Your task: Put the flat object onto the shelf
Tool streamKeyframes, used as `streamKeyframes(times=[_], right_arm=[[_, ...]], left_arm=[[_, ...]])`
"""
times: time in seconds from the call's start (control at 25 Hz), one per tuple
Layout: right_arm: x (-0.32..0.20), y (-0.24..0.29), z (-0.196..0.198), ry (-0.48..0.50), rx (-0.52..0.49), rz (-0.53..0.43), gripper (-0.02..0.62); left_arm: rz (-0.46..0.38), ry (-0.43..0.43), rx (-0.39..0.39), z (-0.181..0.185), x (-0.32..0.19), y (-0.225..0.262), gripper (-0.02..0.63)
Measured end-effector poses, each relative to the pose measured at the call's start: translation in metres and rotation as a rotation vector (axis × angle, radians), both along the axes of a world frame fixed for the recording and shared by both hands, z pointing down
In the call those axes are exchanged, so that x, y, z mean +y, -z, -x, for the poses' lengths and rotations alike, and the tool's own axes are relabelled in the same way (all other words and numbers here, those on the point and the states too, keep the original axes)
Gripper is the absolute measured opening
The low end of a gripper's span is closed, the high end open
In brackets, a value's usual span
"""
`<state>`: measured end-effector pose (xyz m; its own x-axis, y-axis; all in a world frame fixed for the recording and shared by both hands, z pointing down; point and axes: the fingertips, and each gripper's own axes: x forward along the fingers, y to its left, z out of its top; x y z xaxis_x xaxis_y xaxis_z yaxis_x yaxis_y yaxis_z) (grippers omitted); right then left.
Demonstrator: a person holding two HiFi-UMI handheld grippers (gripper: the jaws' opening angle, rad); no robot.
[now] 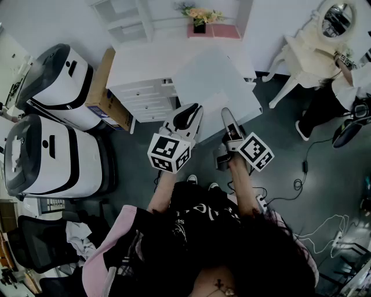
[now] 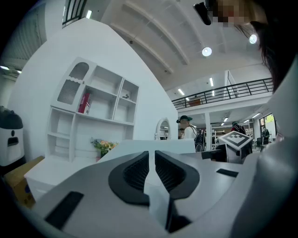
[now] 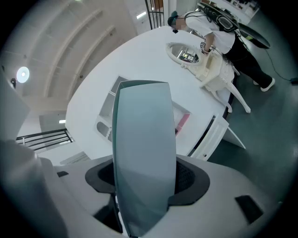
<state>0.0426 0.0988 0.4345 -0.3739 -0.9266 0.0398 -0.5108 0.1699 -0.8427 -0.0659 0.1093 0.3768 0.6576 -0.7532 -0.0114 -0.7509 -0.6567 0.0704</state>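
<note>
My left gripper (image 1: 195,110) is clenched on the near edge of the thin, pale flat panel (image 1: 217,87) held above the white desk (image 1: 133,64), my right gripper (image 1: 227,116) straddling it with jaws wide and unpinched; it looks light, stiff and slick, best pinched at its edges.

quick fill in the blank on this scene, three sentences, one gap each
1. The left gripper is ___ on the flat panel's edge.
2. On the vanity table stands an oval ___.
3. Left of the desk stand ___ white machines.
Missing words: shut; mirror; two.
</note>
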Motion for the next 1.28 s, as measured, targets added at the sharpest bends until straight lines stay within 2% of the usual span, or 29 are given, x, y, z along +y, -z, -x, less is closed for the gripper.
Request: streamKeyframes(times=[0.28, 0.84, 1.28], right_arm=[[-0.009, -0.002, -0.002, 0.005, 0.011, 0.005, 0.31], [-0.029, -0.016, 0.003, -0.023, -0.066, 0.075, 0.31], [-0.042, -0.022, 0.02, -0.062, -0.082, 0.097, 0.31]], left_arm=[[0.013, -0.005, 0.003, -0.002, -0.011, -0.004, 0.052], [0.041, -0.017, 0.024, 0.011, -0.038, -0.012, 0.051], [0.038, -0.087, 0.037, 0.025, -0.054, -0.011, 0.051]])
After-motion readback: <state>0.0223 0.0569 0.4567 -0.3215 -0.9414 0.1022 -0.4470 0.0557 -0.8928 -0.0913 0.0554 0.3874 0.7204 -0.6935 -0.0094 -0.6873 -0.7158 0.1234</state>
